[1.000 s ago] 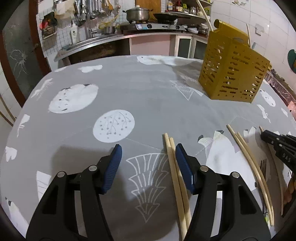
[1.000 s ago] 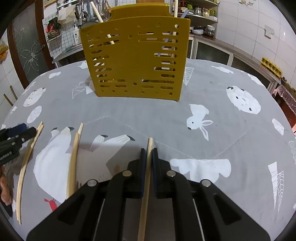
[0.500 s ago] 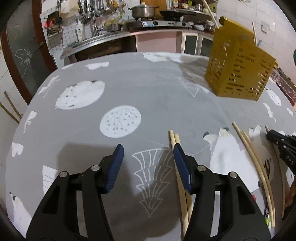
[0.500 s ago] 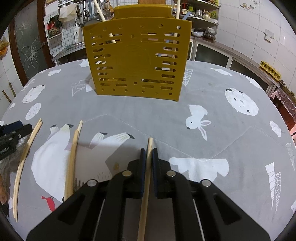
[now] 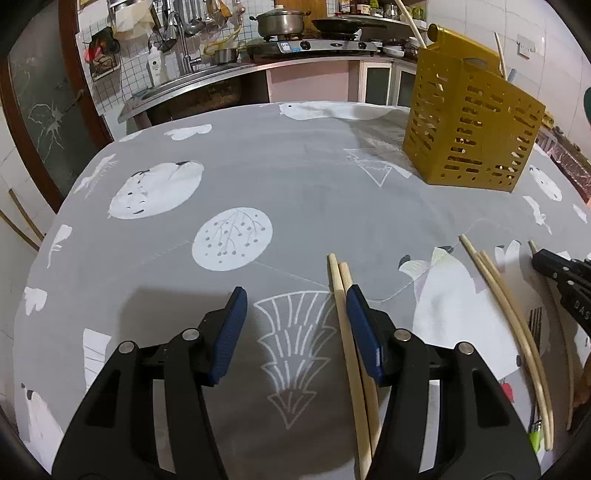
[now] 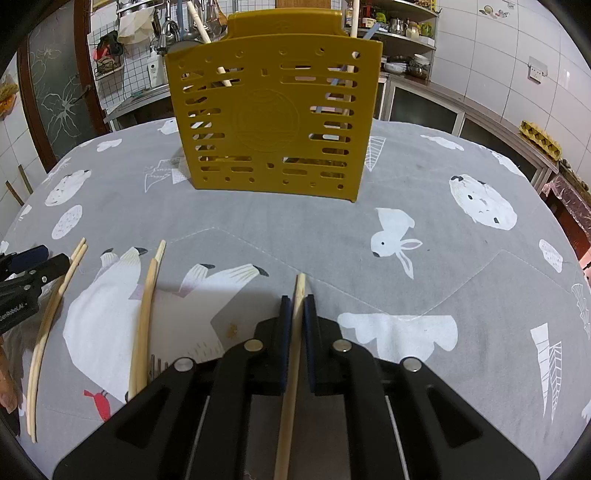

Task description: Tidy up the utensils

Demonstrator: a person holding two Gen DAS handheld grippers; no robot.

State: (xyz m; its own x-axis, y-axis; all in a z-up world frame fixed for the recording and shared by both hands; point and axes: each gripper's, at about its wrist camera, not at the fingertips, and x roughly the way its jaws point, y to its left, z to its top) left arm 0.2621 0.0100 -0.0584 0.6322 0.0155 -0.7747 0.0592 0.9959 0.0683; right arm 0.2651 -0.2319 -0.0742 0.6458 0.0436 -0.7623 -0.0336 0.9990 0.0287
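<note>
My right gripper (image 6: 297, 306) is shut on a wooden chopstick (image 6: 293, 354), held over the grey cloth and pointing at the yellow slotted utensil holder (image 6: 273, 122), which holds a few sticks. My left gripper (image 5: 295, 314) is open over the cloth; a pair of chopsticks (image 5: 351, 354) lies just inside its right finger. Another pair of chopsticks (image 5: 509, 325) lies to the right, also in the right wrist view (image 6: 146, 317). The holder (image 5: 469, 129) stands at the far right in the left wrist view. The right gripper (image 5: 565, 280) shows at that view's right edge.
The table (image 5: 295, 177) has a grey cloth with white animal prints. A fork (image 5: 535, 328) lies partly hidden beside the right-hand chopsticks. The left gripper's tip (image 6: 26, 269) shows at the left edge of the right wrist view. A kitchen counter with stove and pot (image 5: 280, 22) is behind.
The left gripper has drawn back and risen slightly, still open beside the chopstick pair. The right gripper stays shut on its chopstick, moved slightly closer to the holder.
</note>
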